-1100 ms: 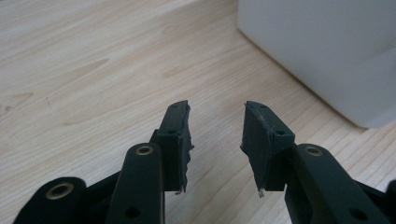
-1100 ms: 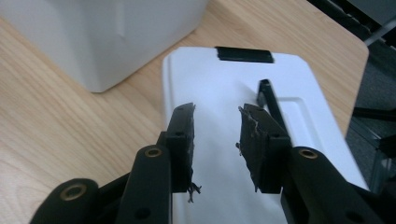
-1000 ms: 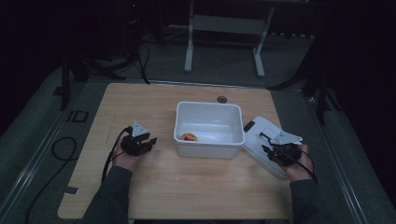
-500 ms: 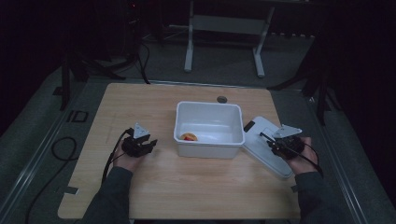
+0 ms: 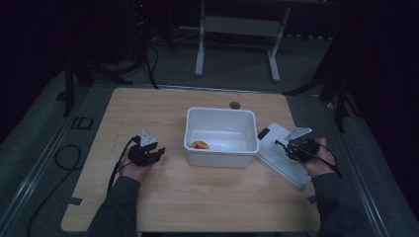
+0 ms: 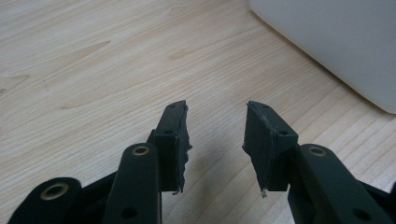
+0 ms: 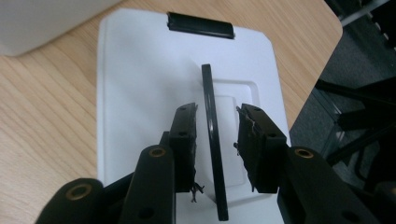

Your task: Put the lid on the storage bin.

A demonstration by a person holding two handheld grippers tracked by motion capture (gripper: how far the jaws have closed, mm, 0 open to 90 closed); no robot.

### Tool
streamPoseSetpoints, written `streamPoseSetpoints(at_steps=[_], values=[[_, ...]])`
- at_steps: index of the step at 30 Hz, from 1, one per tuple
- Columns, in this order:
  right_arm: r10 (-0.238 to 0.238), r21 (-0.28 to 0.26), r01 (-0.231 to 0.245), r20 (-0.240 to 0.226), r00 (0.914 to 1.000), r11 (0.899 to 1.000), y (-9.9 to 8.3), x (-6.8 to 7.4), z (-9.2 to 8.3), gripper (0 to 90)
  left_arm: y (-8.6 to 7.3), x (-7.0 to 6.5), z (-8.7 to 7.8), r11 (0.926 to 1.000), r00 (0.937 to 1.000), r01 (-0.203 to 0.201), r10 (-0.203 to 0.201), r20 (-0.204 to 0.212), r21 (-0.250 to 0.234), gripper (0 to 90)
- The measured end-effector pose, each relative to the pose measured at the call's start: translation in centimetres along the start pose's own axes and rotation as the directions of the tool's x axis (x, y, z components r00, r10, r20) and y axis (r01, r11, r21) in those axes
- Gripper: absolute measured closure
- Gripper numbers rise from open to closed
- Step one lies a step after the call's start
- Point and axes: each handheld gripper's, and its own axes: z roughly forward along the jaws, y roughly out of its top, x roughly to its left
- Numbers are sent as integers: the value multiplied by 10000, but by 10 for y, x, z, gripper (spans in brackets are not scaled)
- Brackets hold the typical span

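Observation:
A white bin (image 5: 221, 111) stands mid-table with a small orange-red item (image 5: 200, 145) inside. Its white lid (image 5: 276, 158) lies flat to the right, and the lid (image 7: 140, 70) carries a thin black handle (image 7: 210, 116) standing on edge. My right gripper (image 5: 286, 146) hovers over the lid. The right gripper (image 7: 217, 135) straddles the handle, its jaws have just been closing, and a gap remains on each side. My left gripper (image 5: 158, 152) rests left of the bin. The left gripper (image 6: 217, 135) is open and empty over bare wood, near the bin wall (image 6: 336, 42).
The wooden table (image 5: 197, 197) ends just right of the lid, with dark floor beyond. A black clip (image 7: 201, 25) sits at the lid's far end. A round grommet (image 5: 234, 105) lies behind the bin. A metal stand (image 5: 237, 29) is past the table.
My right gripper has shifted a little farther along the lid, away from the person. The left gripper and the bin have stayed put.

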Motion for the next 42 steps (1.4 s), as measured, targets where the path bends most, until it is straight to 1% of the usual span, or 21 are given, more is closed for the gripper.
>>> streamPoseSetpoints(at_steps=[2, 6, 11, 18, 23, 30, 33, 40, 42], values=[[-124, 201, 123, 75, 9999, 9997, 2, 0, 3, 674, 0, 0, 0, 10000, 10000, -16, 16, 33, 42, 591], [-348, 597, 346, 28, 9994, 9976, 6, 0, 8, 678, 0, -1, 0, 10000, 10000, -26, 26, 67, 20, 591], [-531, 931, 535, -63, 9986, 9942, 10, -2, 13, 683, -1, 0, 1, 10000, 10000, -36, 36, 88, 59, 588], [-625, 1513, 661, -284, 9976, 9863, 12, -5, 20, 697, -1, -1, 1, 10000, 9999, -42, 41, 127, 48, 587], [-558, 1694, 625, -441, 9975, 9836, 13, -6, 26, 693, -1, -1, 2, 9999, 9999, -47, 45, 144, 96, 585], [-470, 2145, 604, -669, 9966, 9749, 14, -10, 38, 697, -1, -1, 2, 9999, 9998, -55, 53, 183, 94, 584], [-362, 2173, 506, -695, 9969, 9748, 14, -12, 39, 709, -1, -1, 2, 9999, 9998, -37, 35, 211, 96, 584], [-328, 2358, 496, -746, 9967, 9705, 15, -17, 41, 743, -1, -2, 2, 9999, 9997, -84, 81, 231, 112, 584], [-346, 2426, 539, -830, 9960, 9686, 15, -19, 42, 756, -1, -2, 2, 9999, 9996, -102, 98, 246, 133, 584]])
